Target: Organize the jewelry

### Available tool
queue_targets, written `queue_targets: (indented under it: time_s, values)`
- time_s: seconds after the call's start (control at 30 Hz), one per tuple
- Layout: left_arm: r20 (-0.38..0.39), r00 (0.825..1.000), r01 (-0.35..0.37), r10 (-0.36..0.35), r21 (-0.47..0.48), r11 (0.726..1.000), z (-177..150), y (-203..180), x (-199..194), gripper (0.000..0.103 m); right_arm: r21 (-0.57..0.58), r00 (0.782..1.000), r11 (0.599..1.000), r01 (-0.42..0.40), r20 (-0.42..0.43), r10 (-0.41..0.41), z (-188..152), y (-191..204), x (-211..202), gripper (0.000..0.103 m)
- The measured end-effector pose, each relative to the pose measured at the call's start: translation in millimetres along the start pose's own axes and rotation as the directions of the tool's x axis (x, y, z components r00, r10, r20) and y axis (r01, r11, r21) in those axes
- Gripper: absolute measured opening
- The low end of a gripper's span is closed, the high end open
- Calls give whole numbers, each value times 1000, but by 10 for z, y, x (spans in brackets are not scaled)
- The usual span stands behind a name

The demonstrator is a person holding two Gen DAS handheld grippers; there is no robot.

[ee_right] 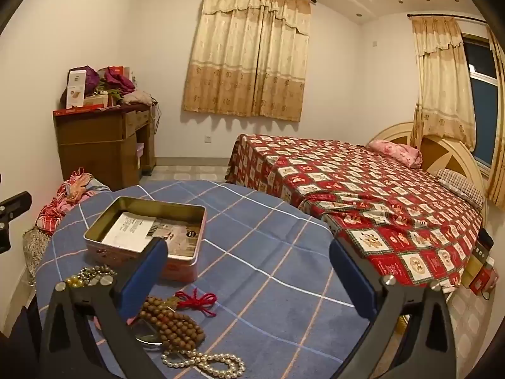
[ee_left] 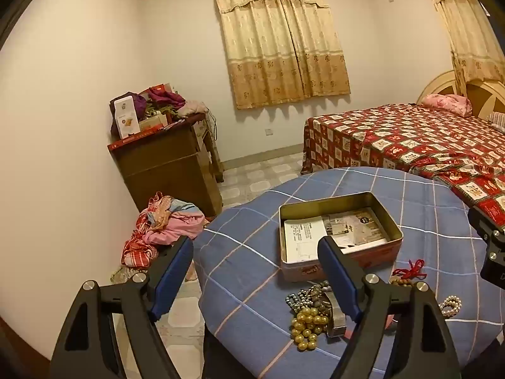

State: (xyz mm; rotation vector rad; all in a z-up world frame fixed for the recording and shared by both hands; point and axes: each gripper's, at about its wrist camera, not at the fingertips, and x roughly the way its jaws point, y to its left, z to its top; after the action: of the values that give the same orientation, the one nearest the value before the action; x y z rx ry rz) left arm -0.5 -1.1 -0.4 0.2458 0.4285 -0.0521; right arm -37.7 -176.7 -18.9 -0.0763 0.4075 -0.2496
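Both grippers, left (ee_left: 255,271) and right (ee_right: 249,271), gape wide; perhaps six bead strings (ee_right: 176,322), one tin (ee_left: 339,232).

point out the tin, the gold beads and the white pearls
tin (ee_left: 391,221): left wrist view, right wall rim
gold beads (ee_left: 306,325): left wrist view, middle of cluster
white pearls (ee_right: 205,361): right wrist view, middle of strand

The print on the paper (ee_left: 303,233) in the tin (ee_left: 391,221) is too small to read. The left gripper (ee_left: 255,263) finger (ee_left: 339,279) hides part of the bead pile (ee_left: 311,311) (one metal piece stays unclear).
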Motion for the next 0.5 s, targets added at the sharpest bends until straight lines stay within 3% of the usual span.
queue_targets:
  time_s: [0.23, 0.5]
  values:
    - [-13, 1000, 11, -11, -7, 1000, 4, -107, -41, 81, -8, 1000, 1000, 1, -2, -1, -15, 4, 15, 103]
    - [-21, 999, 30, -31, -28, 999, -17, 47, 22, 81, -10, 1000, 1000, -2, -3, 2, -67, 15, 45, 103]
